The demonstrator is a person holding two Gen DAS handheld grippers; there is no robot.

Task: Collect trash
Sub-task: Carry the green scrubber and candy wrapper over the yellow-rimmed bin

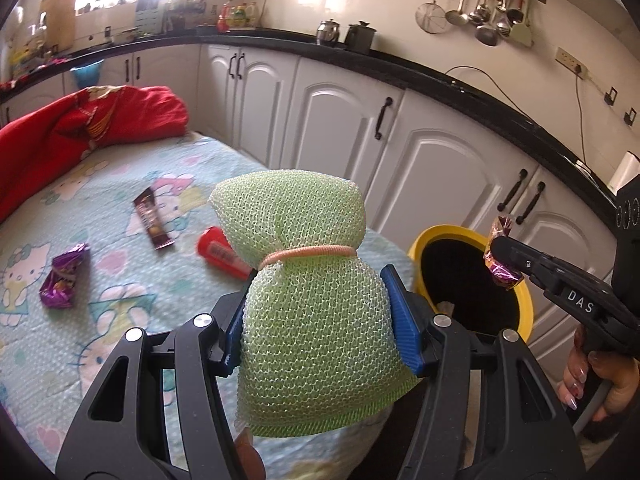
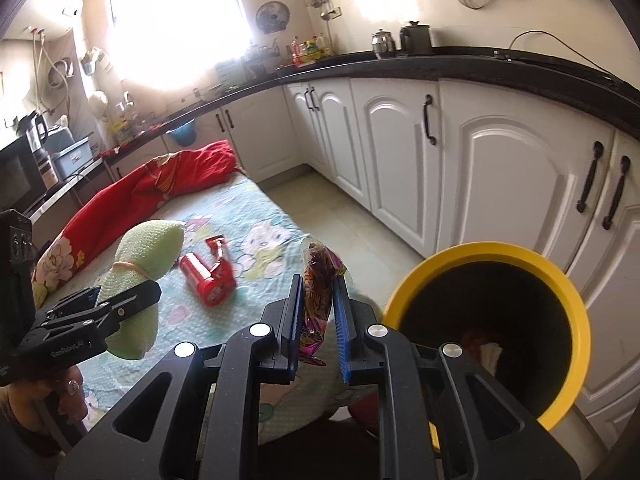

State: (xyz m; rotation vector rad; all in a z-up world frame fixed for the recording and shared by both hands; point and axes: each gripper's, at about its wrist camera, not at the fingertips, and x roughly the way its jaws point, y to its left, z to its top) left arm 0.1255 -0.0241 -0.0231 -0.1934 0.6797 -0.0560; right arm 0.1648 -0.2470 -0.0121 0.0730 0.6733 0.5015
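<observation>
The left gripper (image 1: 318, 312) is gripping a green mesh scrubber (image 1: 308, 280) between its blue pads; the jaws are standing about half open around it, pressing on both its sides. A pink elastic band (image 1: 308, 252) is tying the scrubber at its narrow part, and its puffed top is standing up above the jaws.

The right gripper (image 2: 318, 312) is holding a shiny candy wrapper (image 2: 318, 280) with its jaws nearly closed on it. The wrapper is standing upright between the pads, and in the left wrist view it is hanging just over the rim of the yellow bin (image 2: 576, 300). The bin is standing on the floor, just beside the near corner of the bed (image 1: 120, 184), and some pale trash is lying at its dark bottom.

On the bed, which has a cartoon-cat sheet, a red tube-like container (image 2: 206, 276) is lying just behind the scrubber. A brown snack bar wrapper (image 1: 154, 220) and a purple wrapper (image 1: 64, 276) are lying further to the left, apart from each other. A red blanket (image 1: 80, 128) is lying at the far end of the bed. Behind all this, white cabinets (image 1: 340, 120) with a black bench (image 1: 280, 38) are running along the wall.
</observation>
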